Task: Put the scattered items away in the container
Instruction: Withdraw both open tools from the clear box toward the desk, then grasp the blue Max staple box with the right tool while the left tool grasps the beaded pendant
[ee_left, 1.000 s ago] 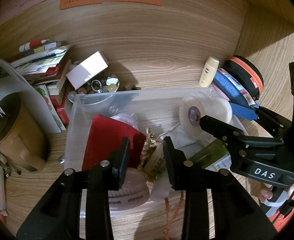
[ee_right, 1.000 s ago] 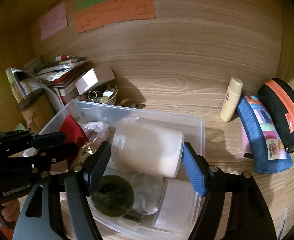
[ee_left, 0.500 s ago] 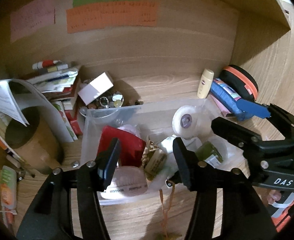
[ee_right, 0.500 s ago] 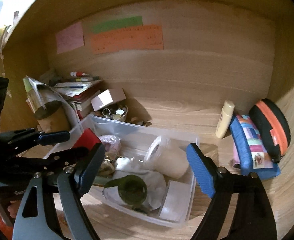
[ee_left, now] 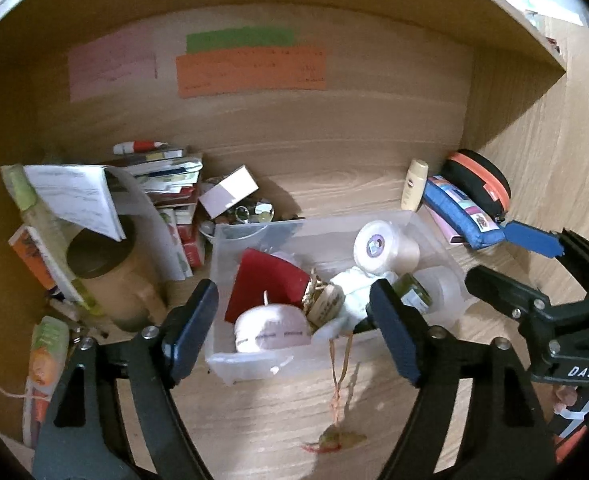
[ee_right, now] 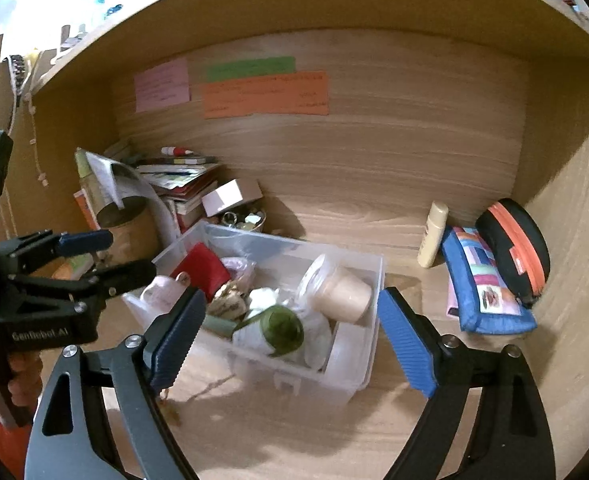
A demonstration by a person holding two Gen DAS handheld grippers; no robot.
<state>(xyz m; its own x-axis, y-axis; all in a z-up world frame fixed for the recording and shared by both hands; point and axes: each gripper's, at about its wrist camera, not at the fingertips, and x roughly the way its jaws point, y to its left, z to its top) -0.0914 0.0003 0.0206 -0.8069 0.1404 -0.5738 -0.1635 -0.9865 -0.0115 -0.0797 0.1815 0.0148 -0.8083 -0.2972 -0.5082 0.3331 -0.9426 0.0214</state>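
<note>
Above the clear bin, I am drawing both jaws back, opening and empty, the cream tub now dropped inside.

Both wrist views look forward and downward into a wooden desk alcove, from near its front edge. The left view sits left of the clear container and faces its front wall squarely; the right view sits further right, meeting that container corner-on. Both share the container, the back wall and the desk surface.
</note>
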